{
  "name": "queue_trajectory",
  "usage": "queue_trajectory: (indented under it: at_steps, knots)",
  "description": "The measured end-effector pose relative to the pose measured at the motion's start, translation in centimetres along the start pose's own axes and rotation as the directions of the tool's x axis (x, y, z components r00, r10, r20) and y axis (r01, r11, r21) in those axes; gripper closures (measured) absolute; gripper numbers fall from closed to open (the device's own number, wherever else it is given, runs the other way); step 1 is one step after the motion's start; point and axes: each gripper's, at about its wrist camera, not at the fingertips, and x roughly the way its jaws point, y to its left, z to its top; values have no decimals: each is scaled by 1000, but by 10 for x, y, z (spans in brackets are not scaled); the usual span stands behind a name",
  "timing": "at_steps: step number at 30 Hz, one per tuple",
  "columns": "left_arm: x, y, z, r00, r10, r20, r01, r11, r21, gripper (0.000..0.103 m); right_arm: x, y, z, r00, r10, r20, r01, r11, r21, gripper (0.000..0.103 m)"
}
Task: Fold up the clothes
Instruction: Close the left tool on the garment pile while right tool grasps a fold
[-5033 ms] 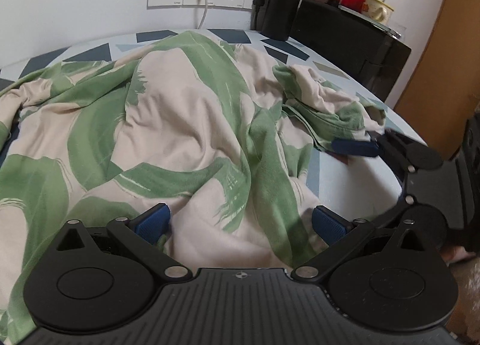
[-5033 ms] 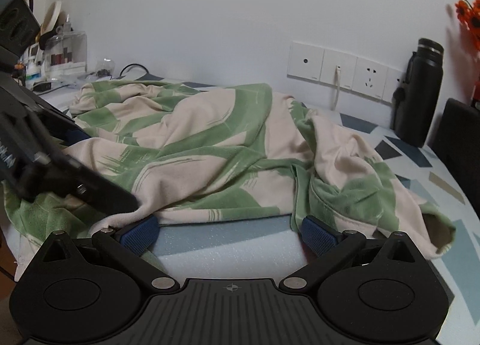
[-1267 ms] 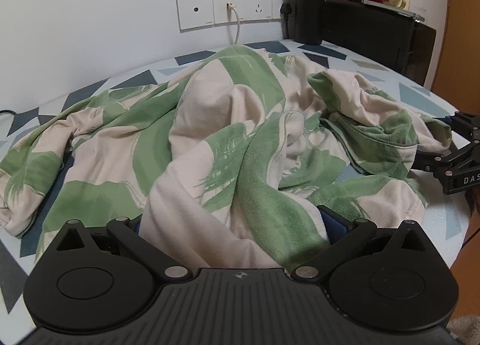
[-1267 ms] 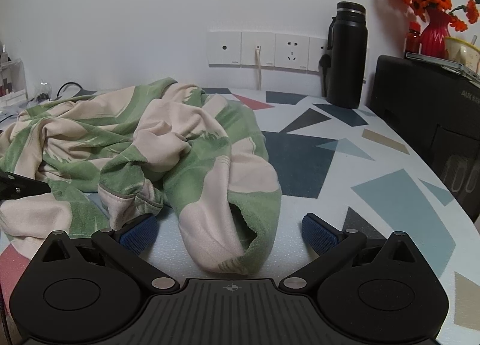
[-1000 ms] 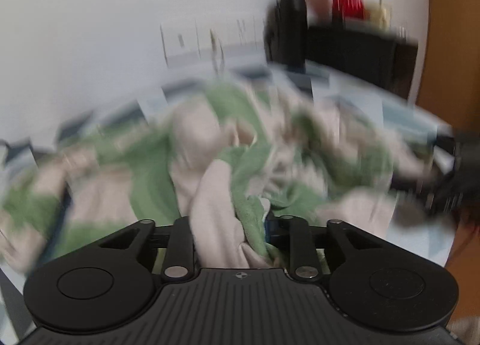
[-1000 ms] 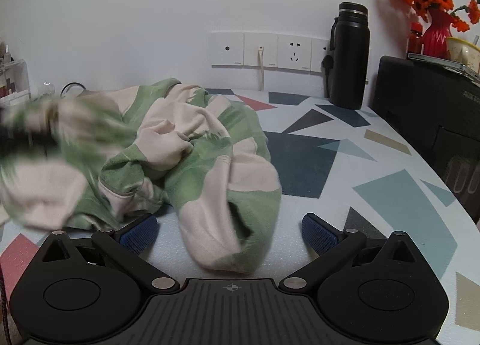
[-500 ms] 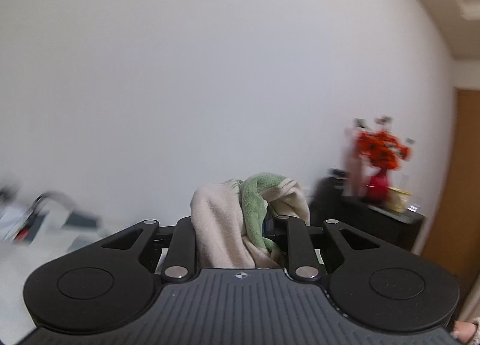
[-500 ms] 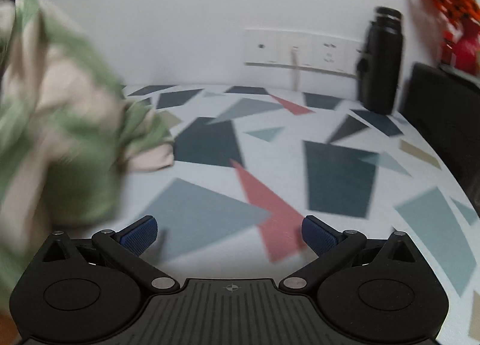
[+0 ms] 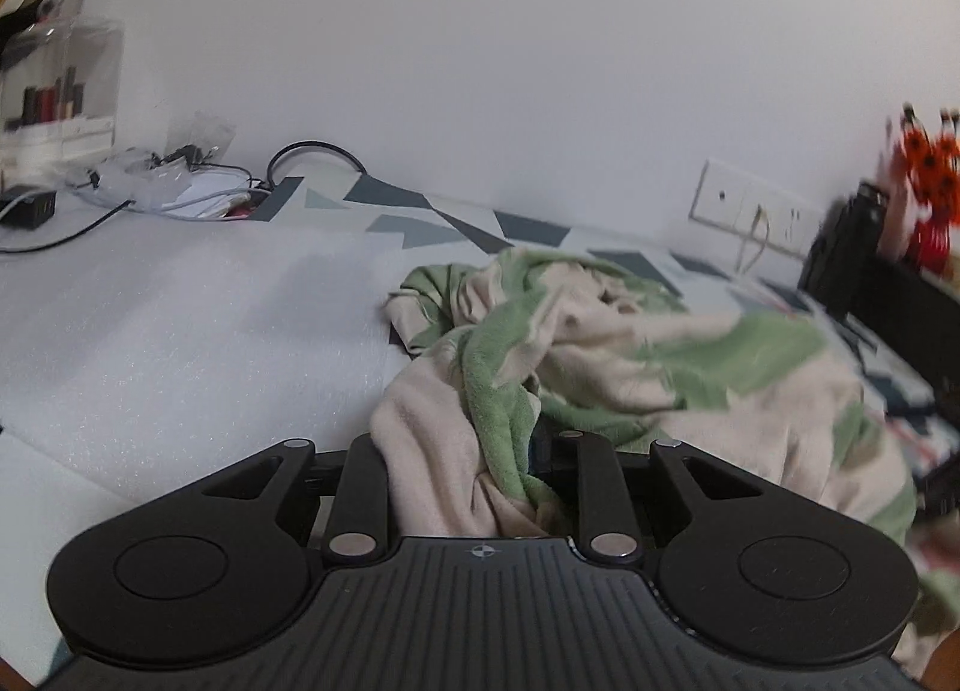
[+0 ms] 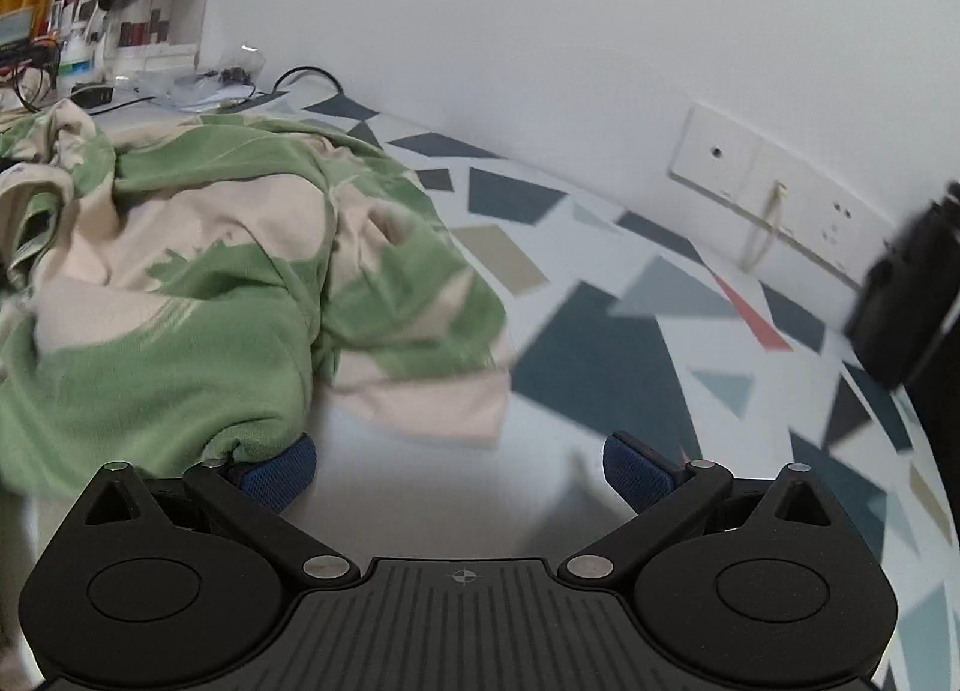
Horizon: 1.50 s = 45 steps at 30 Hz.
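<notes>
Left gripper point(image 9: 474, 469) clamped on a bunched fold of the green-and-beige garment point(image 9: 630, 367). Garment crumpled on the patterned table point(image 10: 600, 331), trailing rightward from the clamp (no clear long axis; its right part motion-blurred, far end cut off). Right gripper point(image 10: 459, 466) spread wide, nothing between its pads, garment edge beside the left pad.
</notes>
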Motion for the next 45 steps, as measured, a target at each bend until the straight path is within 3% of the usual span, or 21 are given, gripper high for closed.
queue_trajectory:
  at_steps: [5,8,10,12,13,20,24,30,35,37,40,41,45]
  knots:
    - [4,-12,-3,999,21,-48,-16,994,111,77,20,7,21,999,42,-4,-42,999,-16,2]
    - [8,-23,-4,996,50,-77,-35,982,185,76,26,15,26,994,105,27,-103,992,-69,29]
    - [11,-31,-2,993,68,-95,-45,974,222,77,26,14,28,985,170,35,-168,984,-56,63]
    - [14,-37,0,990,72,-118,-42,971,237,77,25,10,28,972,230,38,-230,973,-16,88]
    - [15,-39,1,989,66,-130,-35,972,232,77,24,7,25,972,230,46,-230,973,-2,91]
    - [36,-57,12,981,10,-195,13,993,120,74,-7,-47,-11,964,245,103,-258,956,139,94]
    - [53,-88,17,972,-35,-234,65,991,120,73,-43,-87,-41,964,226,144,-252,945,207,94]
    - [82,-162,12,949,-149,-276,208,958,199,71,-116,-138,-82,955,155,252,-232,920,317,94]
    - [116,-203,11,930,-224,-292,293,931,218,67,-151,-151,-86,922,136,363,-267,903,337,94]
    - [133,-207,15,926,-238,-293,303,932,201,62,-153,-148,-80,906,145,397,-287,900,327,95]
    - [148,-201,22,929,-226,-293,291,935,203,39,-140,-140,-64,898,154,412,-292,909,296,95]
    - [149,-195,24,929,-224,-294,286,940,187,35,-131,-136,-56,903,151,403,-280,917,283,95]
    - [146,-175,26,920,-258,-296,309,941,140,35,-80,-120,-30,936,136,324,-224,942,251,95]
